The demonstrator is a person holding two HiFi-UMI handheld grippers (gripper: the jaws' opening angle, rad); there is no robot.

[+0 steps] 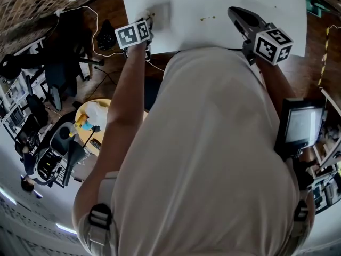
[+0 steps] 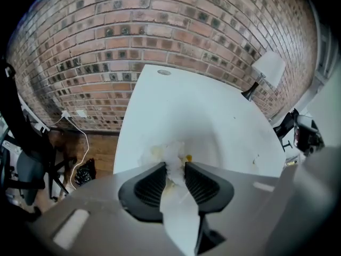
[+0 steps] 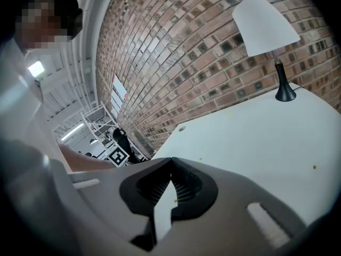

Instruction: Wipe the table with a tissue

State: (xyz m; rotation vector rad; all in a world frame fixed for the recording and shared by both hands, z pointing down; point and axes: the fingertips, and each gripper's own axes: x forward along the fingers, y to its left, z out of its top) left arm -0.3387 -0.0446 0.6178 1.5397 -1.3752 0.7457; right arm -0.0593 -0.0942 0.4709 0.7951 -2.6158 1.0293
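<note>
1. The left gripper [image 2: 175, 167] had its fingers pinching the crumpled tissue [image 2: 171, 152]. The tissue rested on the white table [image 2: 202, 100], near the table's 9 o'clock edge in the head view.
2. The right gripper [image 3: 170, 163] hovered with its fingers pressed together, and nothing was between them.
3. Small yellow crumbs [image 1: 208, 18] lay at 3 o'clock from the tissue, between the two grippers. I judged the next wipe should go that way.
4. Only the left gripper view showed yellowish marks at the tissue; in the head view it was a grey blur.
</note>
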